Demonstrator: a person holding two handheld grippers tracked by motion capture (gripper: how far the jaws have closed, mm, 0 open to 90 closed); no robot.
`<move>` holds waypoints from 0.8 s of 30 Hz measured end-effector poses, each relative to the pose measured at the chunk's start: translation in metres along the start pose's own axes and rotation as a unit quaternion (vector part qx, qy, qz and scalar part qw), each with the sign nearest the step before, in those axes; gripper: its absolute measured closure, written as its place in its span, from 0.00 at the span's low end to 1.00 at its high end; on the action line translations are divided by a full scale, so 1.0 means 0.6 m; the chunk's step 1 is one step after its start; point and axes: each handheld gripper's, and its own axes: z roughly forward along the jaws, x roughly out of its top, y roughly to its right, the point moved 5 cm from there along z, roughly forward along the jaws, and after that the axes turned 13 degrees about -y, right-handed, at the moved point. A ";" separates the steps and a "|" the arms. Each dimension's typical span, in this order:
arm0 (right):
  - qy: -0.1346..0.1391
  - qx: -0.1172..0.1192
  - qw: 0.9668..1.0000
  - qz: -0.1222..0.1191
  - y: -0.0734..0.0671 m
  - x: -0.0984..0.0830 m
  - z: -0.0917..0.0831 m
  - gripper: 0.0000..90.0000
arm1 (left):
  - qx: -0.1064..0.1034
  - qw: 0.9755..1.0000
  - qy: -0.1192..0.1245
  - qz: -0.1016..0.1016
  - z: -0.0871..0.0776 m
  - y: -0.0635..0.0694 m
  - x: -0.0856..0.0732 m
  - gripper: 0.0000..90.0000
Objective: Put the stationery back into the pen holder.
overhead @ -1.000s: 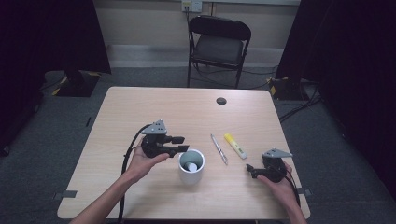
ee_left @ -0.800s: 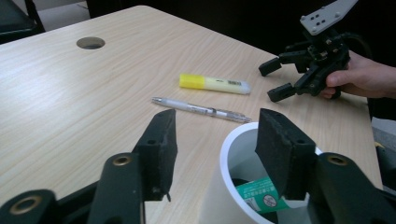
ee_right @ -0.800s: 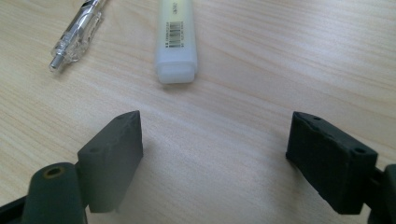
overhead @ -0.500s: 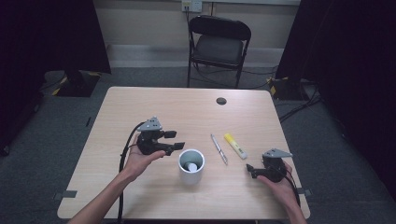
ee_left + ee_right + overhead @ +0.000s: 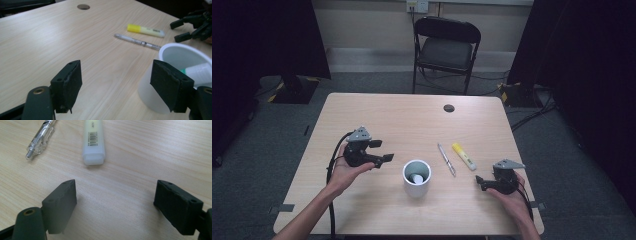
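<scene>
Beside the left gripper's (image 5: 382, 151) just-widened, empty fingers stands the cup (image 5: 417, 178); a careless swing could tip it. Right gripper (image 5: 480, 182) fingers gape wide, empty.

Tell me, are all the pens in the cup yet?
Not yet. One white marker already lies inside the cup. The left gripper has just been opening, nothing between its jaws, beside the cup. The pen and highlighter lie on the table; the open right gripper faces them.
</scene>
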 end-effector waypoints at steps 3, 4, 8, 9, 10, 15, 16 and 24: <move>0.000 0.000 1.000 0.001 0.000 0.000 0.000 0.19 | 0.011 1.000 -0.015 0.000 0.002 -0.011 -0.017 0.26; 0.000 -0.001 1.000 0.001 0.000 0.000 0.000 0.19 | 0.015 1.000 -0.018 -0.011 0.003 -0.013 -0.023 0.24; -0.009 -0.002 1.000 0.008 -0.002 0.001 -0.002 0.20 | 0.016 0.999 -0.030 -0.026 0.011 -0.029 -0.048 0.21; -0.011 -0.003 1.000 0.008 -0.002 0.002 -0.002 0.20 | 0.010 0.999 -0.029 -0.033 0.013 -0.032 -0.054 0.19; -0.014 -0.005 1.000 0.009 -0.002 0.002 -0.002 0.21 | 0.010 0.999 -0.029 -0.033 0.013 -0.032 -0.054 0.18; -0.024 -0.001 1.000 0.002 -0.007 0.002 -0.007 0.29 | 0.015 0.998 -0.049 -0.043 0.026 -0.049 -0.081 0.18; -0.024 -0.001 1.000 0.002 -0.007 0.002 -0.007 0.29 | 0.015 0.998 -0.049 -0.043 0.026 -0.049 -0.081 0.18; -0.020 0.010 1.000 0.006 -0.011 0.007 -0.015 0.45 | 0.038 0.993 -0.107 -0.023 0.043 -0.076 -0.118 0.18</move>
